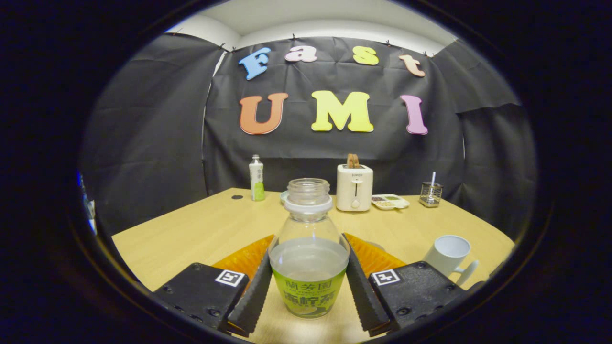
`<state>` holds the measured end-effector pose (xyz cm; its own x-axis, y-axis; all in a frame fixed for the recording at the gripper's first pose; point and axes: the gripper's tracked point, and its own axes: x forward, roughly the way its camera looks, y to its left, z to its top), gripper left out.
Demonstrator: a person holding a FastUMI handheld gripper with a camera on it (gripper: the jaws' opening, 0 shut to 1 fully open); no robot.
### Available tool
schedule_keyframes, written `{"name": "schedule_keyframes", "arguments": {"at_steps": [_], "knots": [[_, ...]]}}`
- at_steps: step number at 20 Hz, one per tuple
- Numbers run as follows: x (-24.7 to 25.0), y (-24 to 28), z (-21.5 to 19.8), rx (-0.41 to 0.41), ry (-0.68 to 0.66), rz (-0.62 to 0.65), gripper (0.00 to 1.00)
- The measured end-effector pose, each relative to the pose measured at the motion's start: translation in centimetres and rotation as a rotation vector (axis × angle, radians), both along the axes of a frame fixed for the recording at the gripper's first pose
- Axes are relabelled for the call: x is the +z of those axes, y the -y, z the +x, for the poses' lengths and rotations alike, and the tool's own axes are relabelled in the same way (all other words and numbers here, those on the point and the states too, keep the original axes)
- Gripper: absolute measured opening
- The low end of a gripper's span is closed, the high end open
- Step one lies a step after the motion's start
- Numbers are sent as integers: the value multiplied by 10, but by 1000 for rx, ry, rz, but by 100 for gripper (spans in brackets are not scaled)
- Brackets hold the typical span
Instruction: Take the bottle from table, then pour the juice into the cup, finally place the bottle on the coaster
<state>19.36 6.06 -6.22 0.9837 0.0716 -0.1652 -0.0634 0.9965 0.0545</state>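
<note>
Surface: light wooden surface (201, 229) with black cloth walls behind it.
My hand-held gripper (308, 291): both fingers press on the sides of the bottle, so I am gripping it.
Bottle: clear plastic juice bottle with a green label (308, 267) stands upright between my fingers, with its cap off and pale juice about halfway up.
Cup: white mug with a handle (449, 255) sits on the surface to the right, just beyond my right finger, apart from the bottle.
Coaster: I cannot tell where it is.
Far side: small white and green bottle (256, 177), cream toaster (354, 187), white snack tray (391, 201) and little wire holder (431, 194) stand near the wall.
</note>
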Motion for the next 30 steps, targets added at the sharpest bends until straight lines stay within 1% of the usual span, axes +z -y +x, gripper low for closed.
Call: {"name": "schedule_keyframes", "arguments": {"at_steps": [2,8,11,12,14,16,19,24,26,27,28,30], "knots": [[-1,4,-3,14,-7,52,82],[10,4,-14,99,14,238,82],[8,8,-13,130,-8,329,81],[6,9,-10,133,-17,373,81],[15,11,-9,144,-20,501,81],[21,16,-7,118,-12,559,80],[18,13,-1,113,-48,573,80],[28,10,-4,158,-37,700,80],[31,15,-7,168,-19,773,80],[28,20,-8,156,-27,793,80],[23,30,-8,126,-25,814,80],[24,33,-11,125,-42,818,80]]}}
